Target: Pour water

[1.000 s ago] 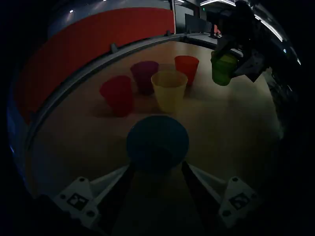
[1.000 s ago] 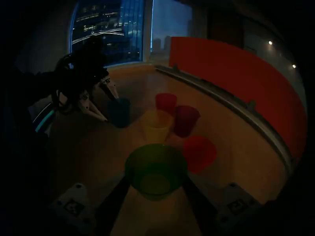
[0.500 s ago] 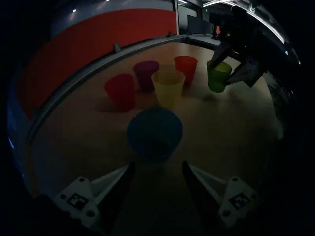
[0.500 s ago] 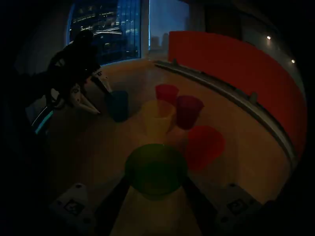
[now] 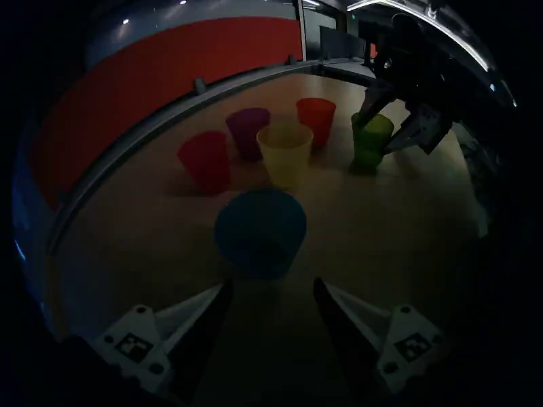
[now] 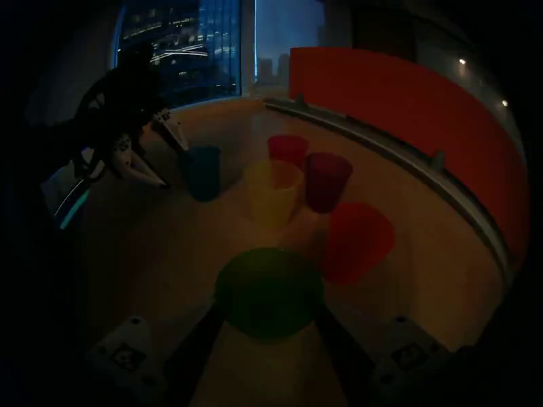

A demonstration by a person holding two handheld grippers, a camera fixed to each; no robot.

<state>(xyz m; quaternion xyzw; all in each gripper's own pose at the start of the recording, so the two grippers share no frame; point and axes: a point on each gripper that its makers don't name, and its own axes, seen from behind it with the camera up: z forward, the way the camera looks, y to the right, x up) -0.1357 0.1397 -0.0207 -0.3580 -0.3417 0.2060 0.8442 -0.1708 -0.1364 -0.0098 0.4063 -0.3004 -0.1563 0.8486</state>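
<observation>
Left gripper view looks across a pale wooden tabletop (image 5: 407, 203), edged at upper left by a curved red partition panel (image 5: 136, 74). The left gripper (image 5: 271, 288) sits level at the bottom of the frame with its fingers spread. The blue plastic cup (image 5: 260, 230) stands upright just beyond the tips, apart from both.

Higher up, a yellow plastic cup (image 5: 285, 152), a crimson cup (image 5: 203, 159), a purple cup (image 5: 248, 129) and an orange-red cup (image 5: 316, 117) stand in a loose cluster.

Right gripper view has the right gripper (image 6: 269, 305) at lower centre, pinching an upright green plastic cup (image 6: 269, 288) by its sides. The cup appears to rest on the table beside the cluster.

At upper left there, the hand (image 6: 108, 129) behind the left gripper is a dark shape, its pose unclear.
</observation>
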